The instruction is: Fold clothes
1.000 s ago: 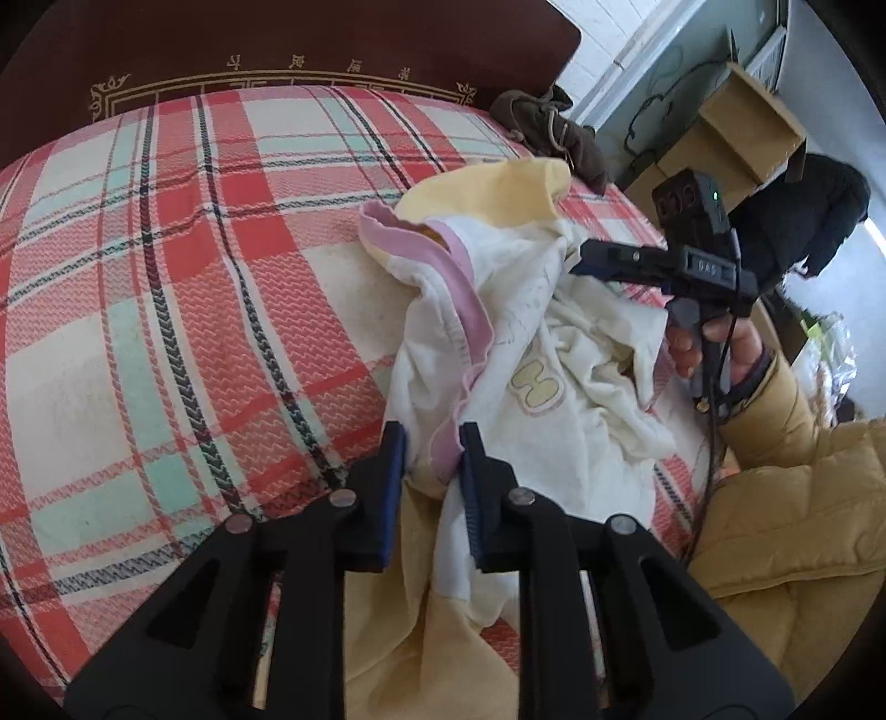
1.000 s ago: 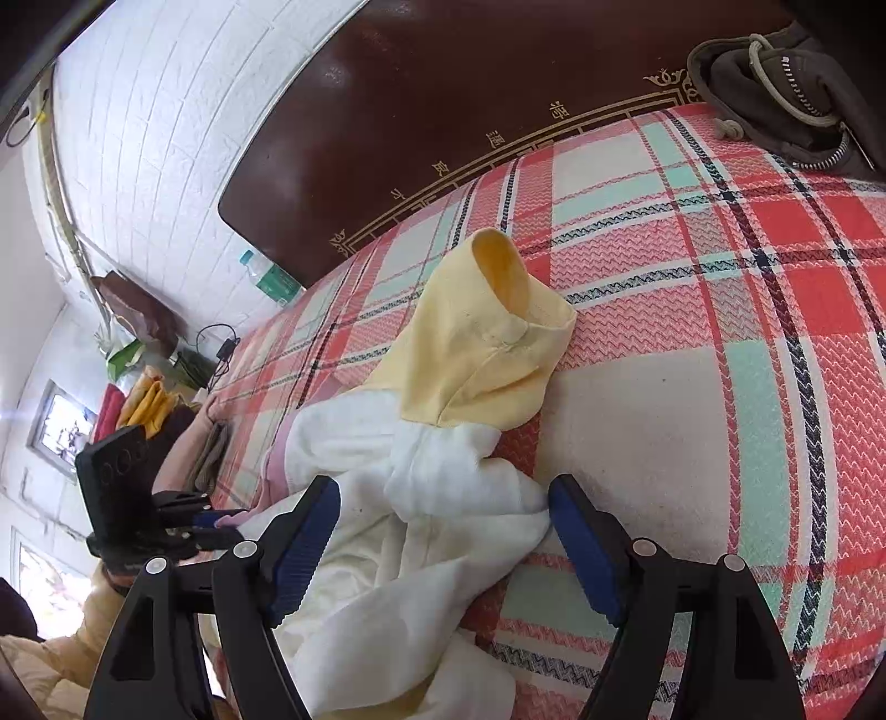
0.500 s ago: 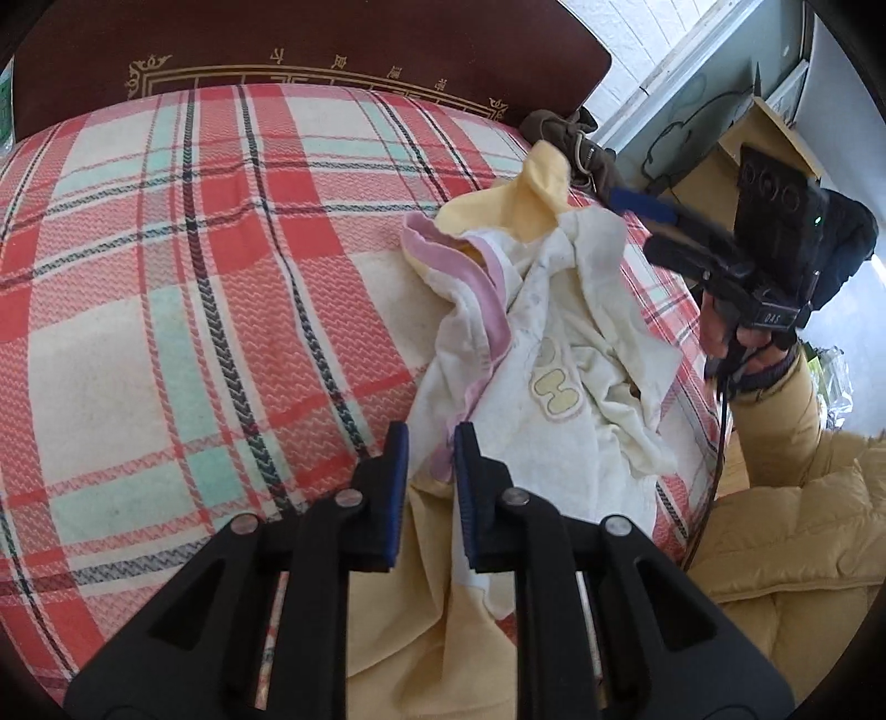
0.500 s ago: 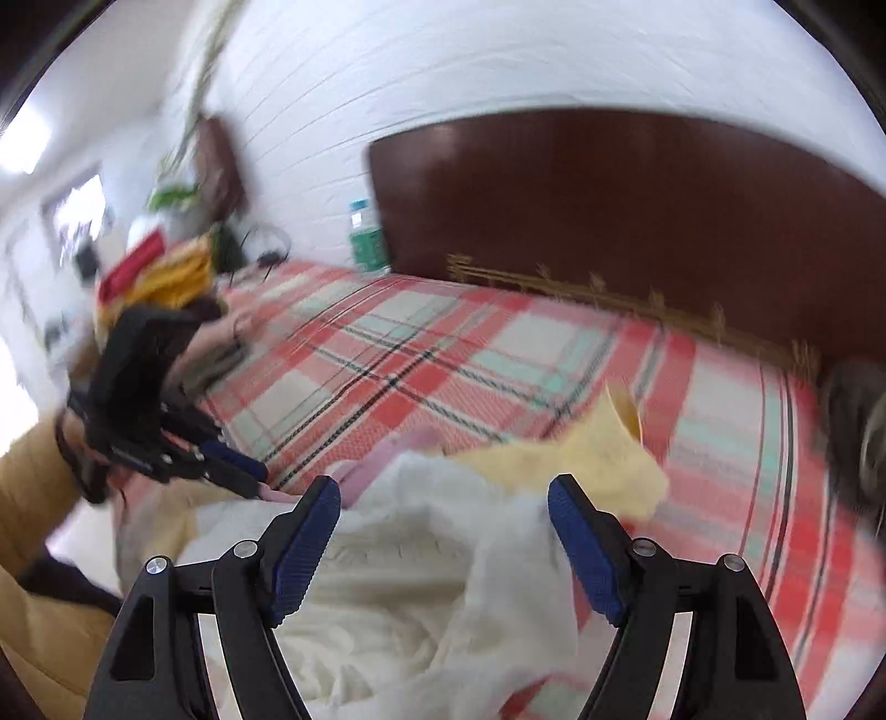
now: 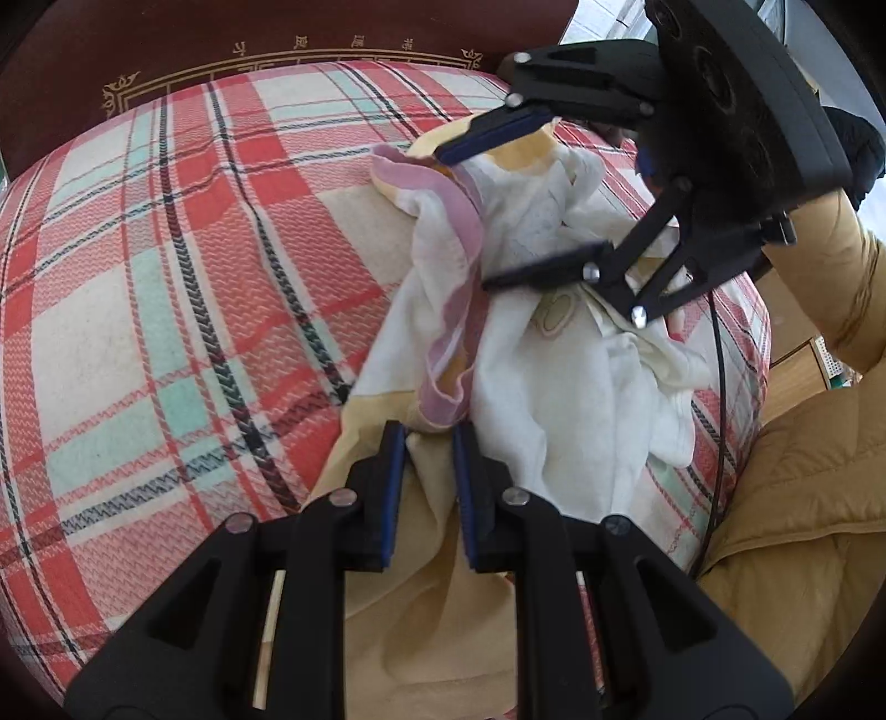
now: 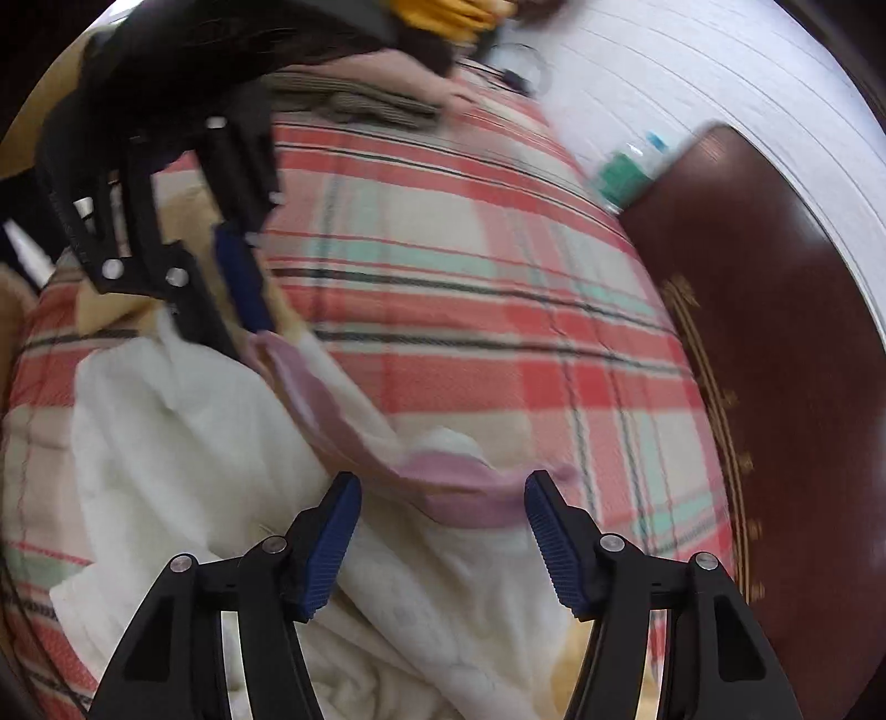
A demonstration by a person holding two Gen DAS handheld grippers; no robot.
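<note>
The only writing is a row of small gold characters on the dark wooden headboard [image 5: 310, 33], set inside its gold border line at about twelve o'clock in the left wrist view; they are too small to read. In the right wrist view the same gold marks, at about three o'clock, are blurred. Nothing else carries legible text.

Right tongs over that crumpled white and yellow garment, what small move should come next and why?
Probably finish closing the right tongs on the pink edge just ahead of them. Their jaws are closing, the pads not yet pressing cloth, while the left tongs already pinch the garment near that same pink edge. With two ends held, the bunched garment could be pulled flat on the plaid bedspread.
</note>
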